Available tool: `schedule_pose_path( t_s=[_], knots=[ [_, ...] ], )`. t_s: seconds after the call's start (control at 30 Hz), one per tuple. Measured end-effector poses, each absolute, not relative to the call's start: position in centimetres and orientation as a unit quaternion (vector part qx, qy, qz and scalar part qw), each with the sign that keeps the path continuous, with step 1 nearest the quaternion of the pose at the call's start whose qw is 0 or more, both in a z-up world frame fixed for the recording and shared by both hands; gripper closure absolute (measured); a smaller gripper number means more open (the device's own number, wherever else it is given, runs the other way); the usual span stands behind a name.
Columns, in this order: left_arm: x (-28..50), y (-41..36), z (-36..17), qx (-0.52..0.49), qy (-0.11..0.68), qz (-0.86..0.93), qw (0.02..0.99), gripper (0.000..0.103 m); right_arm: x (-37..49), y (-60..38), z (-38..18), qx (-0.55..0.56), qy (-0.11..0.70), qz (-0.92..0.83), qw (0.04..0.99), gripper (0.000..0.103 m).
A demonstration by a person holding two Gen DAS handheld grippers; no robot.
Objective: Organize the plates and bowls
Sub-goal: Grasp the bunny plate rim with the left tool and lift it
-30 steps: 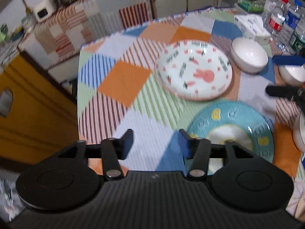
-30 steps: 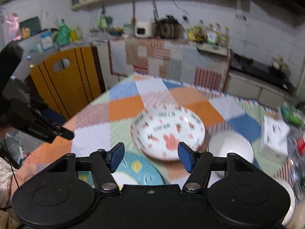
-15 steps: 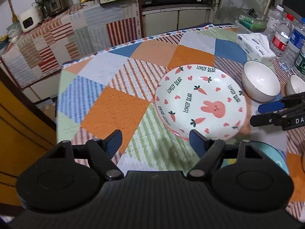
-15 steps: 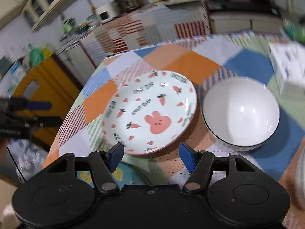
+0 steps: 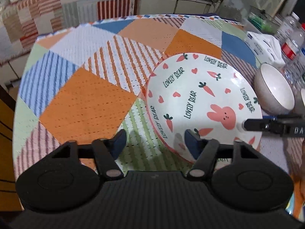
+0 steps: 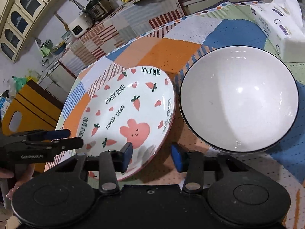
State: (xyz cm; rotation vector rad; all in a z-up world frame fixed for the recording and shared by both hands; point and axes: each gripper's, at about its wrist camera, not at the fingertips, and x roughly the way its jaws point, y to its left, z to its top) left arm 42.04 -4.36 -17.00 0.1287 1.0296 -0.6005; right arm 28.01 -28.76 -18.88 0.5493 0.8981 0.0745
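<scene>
Left wrist view, left to right: patchwork tablecloth (image 5: 85,105) covers the table; the left gripper (image 5: 153,143) is low over it, jaws apart, having just been closing; its left finger is over bare cloth, its right finger (image 5: 191,145) is over the near edge of the rabbit plate (image 5: 200,99), so the plate's rim lies between the two; no pad visibly presses on it. The plate lies flat on the cloth, printed with carrots, hearts and "LOVELY BEAR". From the right edge of the view the right gripper (image 5: 253,123) reaches in over the plate's right rim. Further right: a white bowl (image 5: 274,91) just beside the plate; a tissue pack (image 5: 265,47) and water bottles (image 5: 291,43) behind it.

Right wrist view, left to right: the left gripper (image 6: 74,138) comes in at the plate's left rim (image 6: 125,110); the right gripper (image 6: 151,157) has jaws apart, also just been closing; its left finger (image 6: 127,155) is over the plate's near inner face, its right finger is over cloth outside the rim; rim between them, contact not evident. The white bowl (image 6: 240,99) stands upright just right of the plate; tissue pack (image 6: 280,21) beyond it.
</scene>
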Motion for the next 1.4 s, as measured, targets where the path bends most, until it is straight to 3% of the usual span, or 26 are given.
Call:
schedule_pose_path(
  t_s=[0.13, 0.2, 0.23, 0.67, 1.07, 1.4],
  knots=[
    [42.6, -4.1, -18.1, 0.019, 0.498, -0.295, 0.816, 0.068, 28.0, -28.6, -19.6, 0.271, 0.419, 0.019, 0.867, 0.082],
    [42.6, -4.4, -18.4, 0.002, 0.500, -0.303, 0.811, 0.080, 27.9, -28.7, -19.7, 0.283, 0.410, 0.011, 0.867, 0.083],
    [42.5, -4.6, -18.4, -0.002, 0.500, -0.306, 0.810, 0.081, 27.8, -28.7, -19.8, 0.285, 0.409, 0.009, 0.867, 0.084],
    [38.4, -4.8, -14.5, 0.041, 0.495, -0.299, 0.815, 0.081, 26.9, -29.0, -17.9, 0.258, 0.430, 0.055, 0.863, 0.083],
    [30.1, -2.3, -8.1, 0.033, 0.458, -0.292, 0.839, 0.081, 21.0, -27.8, -12.2, 0.218, 0.394, 0.108, 0.886, 0.081],
    [23.7, -0.6, -6.5, 0.024, 0.459, -0.289, 0.840, 0.081, 15.4, -26.6, -10.2, 0.201, 0.387, 0.127, 0.891, 0.081]
  ],
)
